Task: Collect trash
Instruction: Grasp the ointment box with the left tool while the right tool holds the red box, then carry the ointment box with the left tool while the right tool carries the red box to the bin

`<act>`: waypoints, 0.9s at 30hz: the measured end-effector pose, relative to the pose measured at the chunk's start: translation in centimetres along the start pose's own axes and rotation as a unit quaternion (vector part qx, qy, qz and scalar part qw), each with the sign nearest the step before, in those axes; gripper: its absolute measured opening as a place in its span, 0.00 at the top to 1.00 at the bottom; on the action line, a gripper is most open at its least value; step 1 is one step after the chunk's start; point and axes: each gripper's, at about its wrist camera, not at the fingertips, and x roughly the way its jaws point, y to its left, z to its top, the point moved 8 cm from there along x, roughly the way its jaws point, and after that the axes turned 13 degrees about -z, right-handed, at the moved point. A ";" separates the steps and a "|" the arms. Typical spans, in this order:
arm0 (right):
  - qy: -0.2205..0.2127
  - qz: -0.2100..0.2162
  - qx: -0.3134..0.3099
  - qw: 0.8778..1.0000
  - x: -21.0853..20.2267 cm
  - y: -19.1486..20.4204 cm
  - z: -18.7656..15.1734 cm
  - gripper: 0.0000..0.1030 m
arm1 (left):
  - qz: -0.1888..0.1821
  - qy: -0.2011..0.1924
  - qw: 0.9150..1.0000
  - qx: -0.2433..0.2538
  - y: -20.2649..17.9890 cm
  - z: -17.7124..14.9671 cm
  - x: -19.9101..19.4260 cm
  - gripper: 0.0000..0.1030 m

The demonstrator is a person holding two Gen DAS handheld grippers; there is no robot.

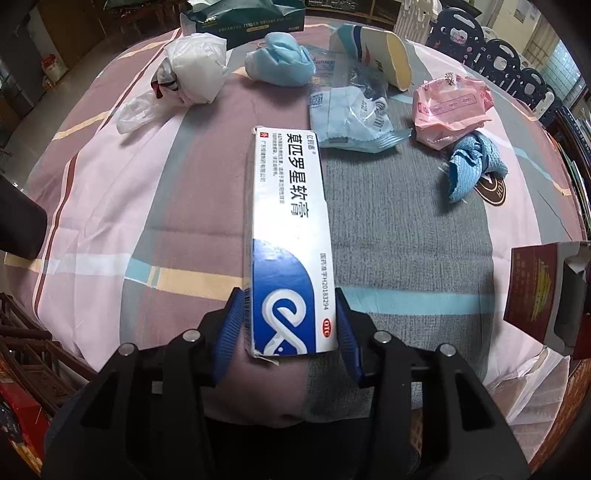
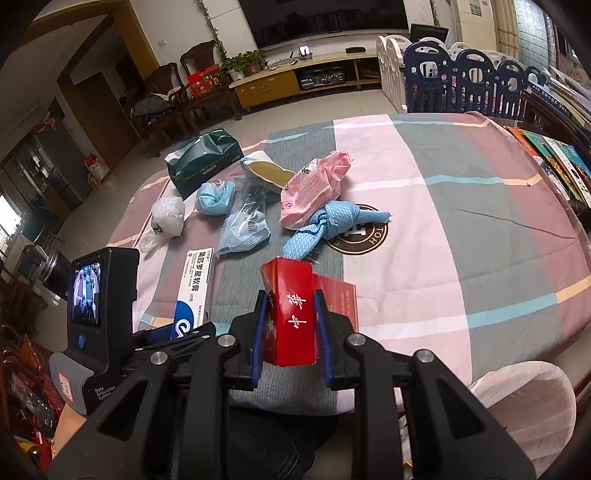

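Between the left gripper point(image 1: 290, 325) fingers, which pinch its near end, lies the long white-and-blue box point(image 1: 288, 221) on the tabletop point(image 1: 406, 229). It looks light and stiff but could crush. The right gripper point(image 2: 290, 332) squeezes a red box point(image 2: 291, 314). Farther off, well apart, lie soft wrappers: a pink bag point(image 1: 448, 107) and a blue cloth point(image 1: 474, 162).

A long white-and-blue cardboard ointment box point(image 1: 290, 236) lies flat beside the crumpled clear plastic wrapper point(image 1: 347, 110); a red cardboard cigarette pack point(image 2: 291, 314) stands upright nearer.

Pale tiled floor point(image 2: 332, 107), dark wooden chairs point(image 2: 166, 88), wall television point(image 2: 325, 16), yellow cabinet point(image 2: 266, 88).
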 end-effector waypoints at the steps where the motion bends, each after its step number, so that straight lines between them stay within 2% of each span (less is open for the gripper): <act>1: 0.000 -0.001 0.000 1.000 0.0 0.0 0.0 0.76 | -0.001 -0.002 1.000 -0.001 0.0 -0.1 0.1 0.57; 5: 0.000 0.000 0.000 1.000 0.0 0.0 0.0 0.76 | -0.018 -0.015 1.000 -0.016 0.5 -0.1 -0.2 0.60; 11: 0.003 0.001 -0.002 1.000 0.2 0.2 -0.3 0.76 | -0.016 -0.060 0.998 -0.018 0.9 0.0 -2.1 0.60; 15: 0.003 0.000 -0.001 1.000 0.2 0.2 -0.3 0.76 | -0.033 -0.085 0.995 -0.028 1.3 0.0 -3.1 0.60; 20: -0.012 -0.006 0.004 1.000 -0.9 -0.4 0.4 0.76 | -0.060 -0.146 0.986 -0.045 1.7 0.4 -5.5 0.60; 24: -0.028 -0.013 0.003 1.000 -2.5 -1.2 0.9 0.76 | -0.068 -0.200 0.977 -0.009 0.6 0.1 -8.5 0.60; 27: -0.043 -0.018 0.001 0.999 -4.3 -2.1 1.1 0.76 | -0.088 -0.210 0.974 0.007 -0.7 -0.7 -9.8 0.60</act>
